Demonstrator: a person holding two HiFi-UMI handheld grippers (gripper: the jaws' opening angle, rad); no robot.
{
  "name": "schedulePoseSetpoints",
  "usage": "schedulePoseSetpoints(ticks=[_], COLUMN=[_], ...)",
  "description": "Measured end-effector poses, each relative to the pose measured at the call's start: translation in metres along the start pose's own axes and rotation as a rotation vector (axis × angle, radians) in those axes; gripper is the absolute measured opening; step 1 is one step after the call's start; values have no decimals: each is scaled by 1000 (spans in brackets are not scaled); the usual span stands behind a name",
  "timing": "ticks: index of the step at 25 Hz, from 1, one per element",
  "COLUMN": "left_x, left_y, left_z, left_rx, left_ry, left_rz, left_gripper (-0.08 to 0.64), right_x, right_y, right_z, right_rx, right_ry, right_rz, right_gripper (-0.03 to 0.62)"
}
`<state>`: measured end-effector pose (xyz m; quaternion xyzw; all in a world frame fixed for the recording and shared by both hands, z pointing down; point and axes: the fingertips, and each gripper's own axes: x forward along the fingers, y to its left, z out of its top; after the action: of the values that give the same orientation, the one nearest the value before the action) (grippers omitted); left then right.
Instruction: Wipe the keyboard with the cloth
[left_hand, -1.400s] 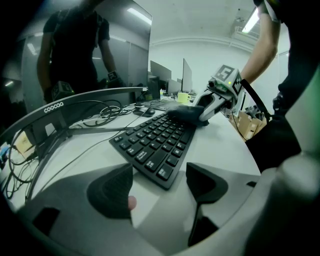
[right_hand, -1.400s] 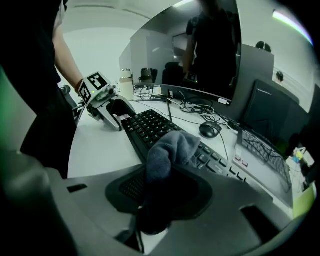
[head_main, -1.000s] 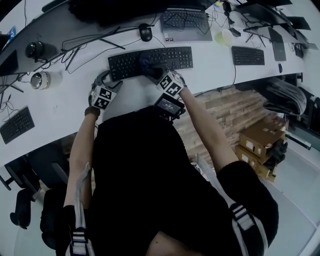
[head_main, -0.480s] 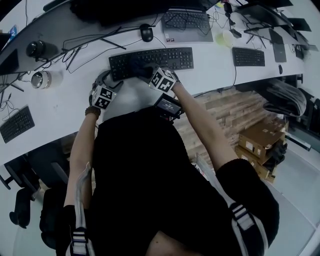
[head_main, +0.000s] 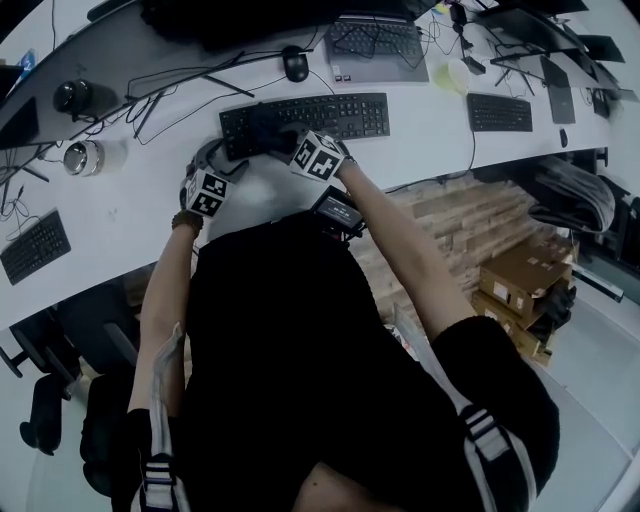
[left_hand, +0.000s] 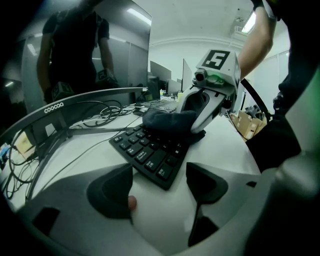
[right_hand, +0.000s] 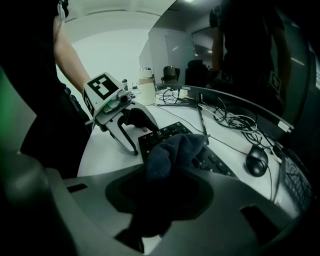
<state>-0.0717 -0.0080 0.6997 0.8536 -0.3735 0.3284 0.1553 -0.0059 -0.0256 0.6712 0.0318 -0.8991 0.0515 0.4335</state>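
The black keyboard (head_main: 330, 115) lies on the white desk (head_main: 130, 200), and my right gripper (head_main: 284, 136) is shut on a dark blue cloth (head_main: 268, 127) that rests on the keys of its left half. In the right gripper view the cloth (right_hand: 172, 150) bunches up out of the jaws over the keyboard (right_hand: 212, 161). My left gripper (left_hand: 160, 186) stands open at the keyboard's left end (left_hand: 150, 152), its jaws apart and nothing pressed between them. From there the cloth (left_hand: 167, 122) shows under the right gripper (left_hand: 207, 97).
A mouse (head_main: 294, 66) and loose cables (head_main: 180, 85) lie behind the keyboard. A laptop (head_main: 375, 45) sits further back. Another keyboard (head_main: 497, 112) and a cup (head_main: 455, 73) are at the right. Cardboard boxes (head_main: 520, 290) stand on the floor.
My right gripper has slid left along the keyboard, dragging the cloth with it. The left gripper has stayed where it was.
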Motion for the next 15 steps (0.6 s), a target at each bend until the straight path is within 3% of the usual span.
schedulePoseSetpoints(ticks=[15], left_x=[-1], left_y=[1], left_z=[0], left_rx=[2], left_ry=[-3], left_rz=[3], left_gripper=[330], right_x=[6], right_y=[5], right_z=[8], right_rx=[-48], right_ry=[18], right_rz=[34], right_gripper=[109])
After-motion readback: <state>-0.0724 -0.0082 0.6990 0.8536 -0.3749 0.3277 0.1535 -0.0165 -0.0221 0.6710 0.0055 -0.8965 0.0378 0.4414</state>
